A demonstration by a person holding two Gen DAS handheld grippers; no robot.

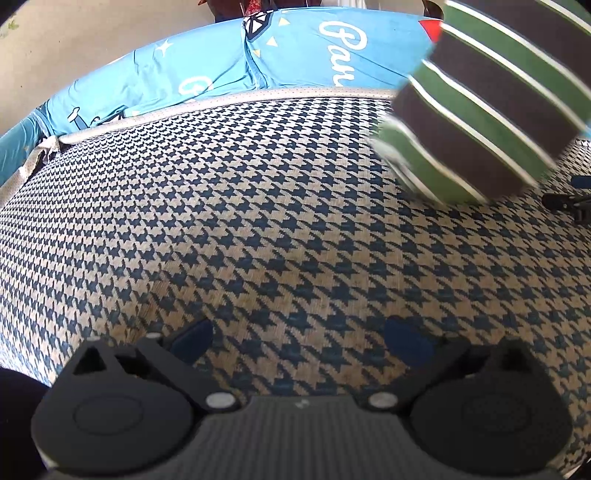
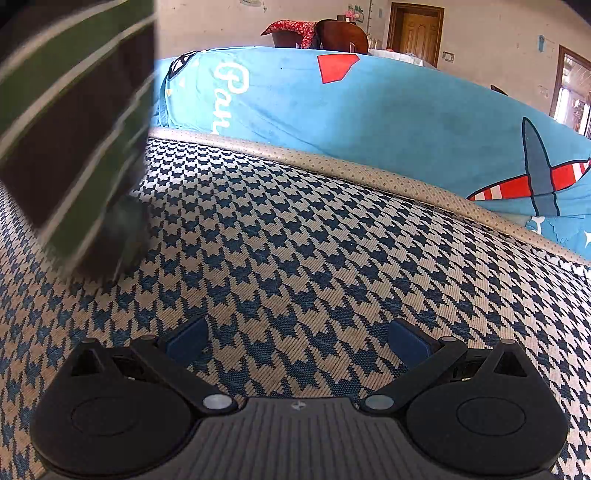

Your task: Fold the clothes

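Note:
A garment with green, dark brown and thin white stripes (image 1: 491, 110) hangs blurred at the upper right of the left wrist view. In the right wrist view the same striped garment (image 2: 74, 129) fills the upper left, its lower edge near the surface. What holds it is out of sight. My left gripper (image 1: 300, 341) is open low over the blue-and-beige houndstooth cover (image 1: 258, 221), with nothing between its blue pads. My right gripper (image 2: 297, 341) is open too, just above the houndstooth cover (image 2: 295, 240), and the garment lies off to its left.
A beige dotted trim (image 2: 332, 166) edges the cover at the back. Beyond it lies a bright blue printed sheet (image 2: 369, 110) with aeroplane pictures and white lettering. Far behind are a wall, a wooden door (image 2: 417, 33) and furniture. A dark tool part (image 1: 569, 201) shows at the right edge.

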